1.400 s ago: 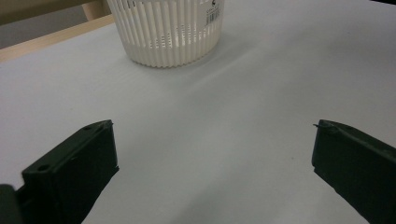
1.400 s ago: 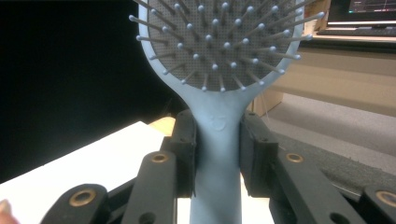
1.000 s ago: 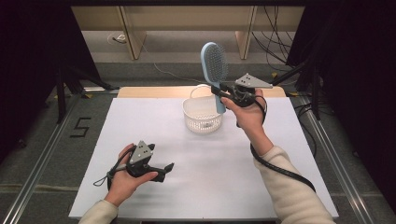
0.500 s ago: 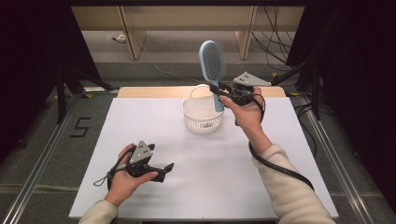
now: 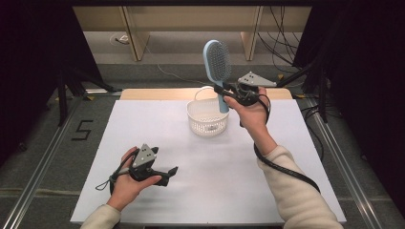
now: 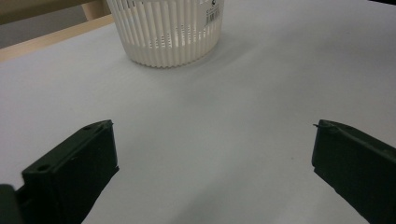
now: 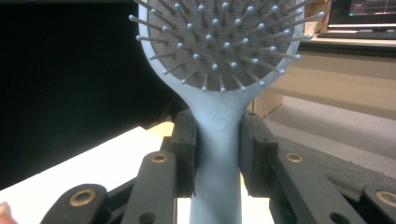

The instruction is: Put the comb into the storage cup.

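Note:
A light blue hairbrush stands upright over the white slatted basket, its bristled head on top. My right gripper is shut on the brush handle, just right of the basket. In the right gripper view both black pads press the handle below the head. Near the table's front left, my left gripper rests low in the hand, open, pointing right. The left gripper view has its jaws wide apart over bare table, with the basket ahead.
The white table top has a wooden strip along its far edge. Metal rails run along both sides on the floor. Cables hang at the back right, and a dark curtain stands on each side.

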